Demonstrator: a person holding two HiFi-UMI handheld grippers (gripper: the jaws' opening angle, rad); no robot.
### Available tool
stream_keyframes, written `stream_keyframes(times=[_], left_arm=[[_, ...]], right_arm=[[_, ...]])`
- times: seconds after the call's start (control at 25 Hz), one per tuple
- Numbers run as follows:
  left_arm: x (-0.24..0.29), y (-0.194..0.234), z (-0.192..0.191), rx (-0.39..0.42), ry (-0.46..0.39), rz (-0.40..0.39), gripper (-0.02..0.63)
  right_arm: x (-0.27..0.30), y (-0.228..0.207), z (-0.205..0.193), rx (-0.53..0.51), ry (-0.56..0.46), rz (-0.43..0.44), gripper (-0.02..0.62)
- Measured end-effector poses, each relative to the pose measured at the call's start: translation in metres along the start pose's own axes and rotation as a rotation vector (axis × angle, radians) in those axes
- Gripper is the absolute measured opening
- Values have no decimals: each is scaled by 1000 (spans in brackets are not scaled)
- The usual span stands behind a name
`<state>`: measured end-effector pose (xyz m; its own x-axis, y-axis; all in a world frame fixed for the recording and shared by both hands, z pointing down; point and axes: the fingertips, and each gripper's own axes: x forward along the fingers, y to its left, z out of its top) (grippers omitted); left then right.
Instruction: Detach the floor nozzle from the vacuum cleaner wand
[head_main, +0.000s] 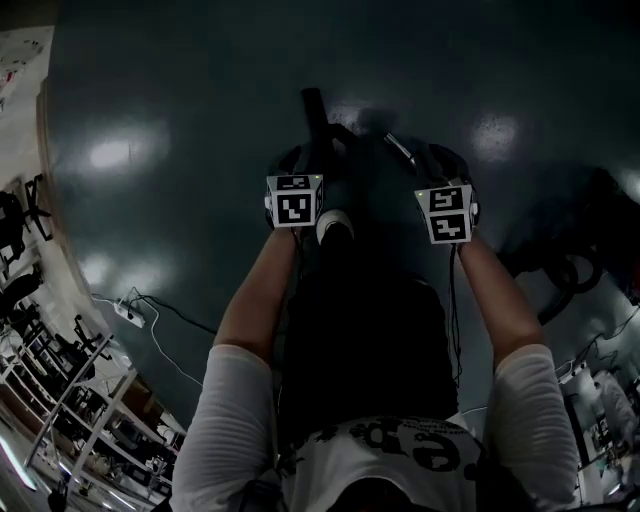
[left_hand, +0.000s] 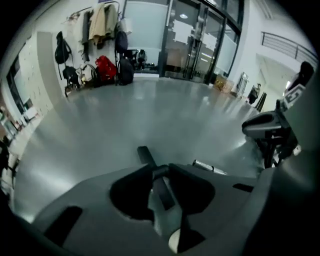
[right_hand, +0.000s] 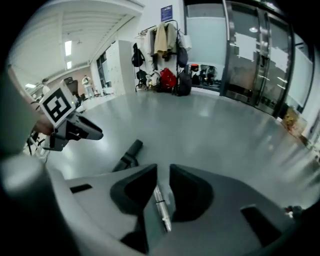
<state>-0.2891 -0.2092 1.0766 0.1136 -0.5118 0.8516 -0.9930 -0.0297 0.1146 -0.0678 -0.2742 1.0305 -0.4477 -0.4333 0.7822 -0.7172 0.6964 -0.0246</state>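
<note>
Below, the dark vacuum piece (left_hand: 144, 154), probably the floor nozzle, lies on the floor (head_main: 150, 100) ahead of the left tool (left_hand: 161, 170), its long axis running near to far. The silver wand (right_hand: 163, 209) lies apart to its right, under the right tool (right_hand: 163, 170). Both tools are narrowly parted and empty. A white shoe (head_main: 335, 228) stands nearer, between them.
</note>
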Motion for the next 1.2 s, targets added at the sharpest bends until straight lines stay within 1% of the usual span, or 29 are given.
stream_keyframes(times=[0.04, 0.08, 0.12, 0.16, 0.24, 0.32, 0.36, 0.44, 0.48, 0.56, 0.64, 0.72, 0.84, 0.92, 1.0, 1.04, 1.12, 1.2], left_arm=[[-25, 0, 13, 20, 2, 23, 67], [-52, -1, 25, 27, 5, 36, 5], [-83, -3, 37, 23, 3, 43, 5], [-116, -7, 51, 11, -7, 46, 5], [-187, -21, 86, -29, -56, 55, 5], [-258, -45, 121, -94, -117, 52, 5], [-294, -60, 134, -140, -143, 37, 5], [-367, -98, 150, -230, -193, -5, 5], [-404, -118, 156, -258, -226, -21, 5], [-477, -156, 169, -284, -307, -37, 5], [-541, -189, 178, -296, -387, -46, 5], [-597, -214, 187, -285, -461, -54, 5], [-674, -243, 192, -227, -552, -60, 5], [-716, -261, 191, -180, -613, -78, 5], [-754, -276, 180, -126, -668, -97, 5], [-770, -280, 173, -95, -685, -93, 5], [-794, -282, 160, -31, -684, -55, 5], [-809, -284, 146, 8, -671, -27, 5]], right_arm=[[-26, -3, 16, 35, -9, -25, 50], [-56, -5, 34, 60, -20, -46, 27], [-87, -5, 51, 75, -33, -59, 6], [-118, -3, 67, 86, -46, -61, 5], [-183, -2, 101, 105, -75, -47, 3], [-252, -2, 137, 122, -111, -35, 3], [-287, 0, 154, 120, -127, -31, 3], [-361, 8, 182, 83, -159, -24, 3], [-398, 13, 194, 58, -183, -21, 3], [-469, 18, 215, 32, -243, -23, 3], [-531, 19, 228, 32, -306, -25, 3], [-585, 19, 242, 30, -367, -25, 3], [-653, 24, 250, 25, -423, -26, 3], [-692, 28, 247, 18, -461, -38, 2], [-726, 37, 235, 38, -492, -51, 2], [-740, 44, 230, 55, -504, -52, 2], [-762, 59, 223, 76, -534, -34, 2], [-776, 76, 217, 51, -563, -9, 2]])
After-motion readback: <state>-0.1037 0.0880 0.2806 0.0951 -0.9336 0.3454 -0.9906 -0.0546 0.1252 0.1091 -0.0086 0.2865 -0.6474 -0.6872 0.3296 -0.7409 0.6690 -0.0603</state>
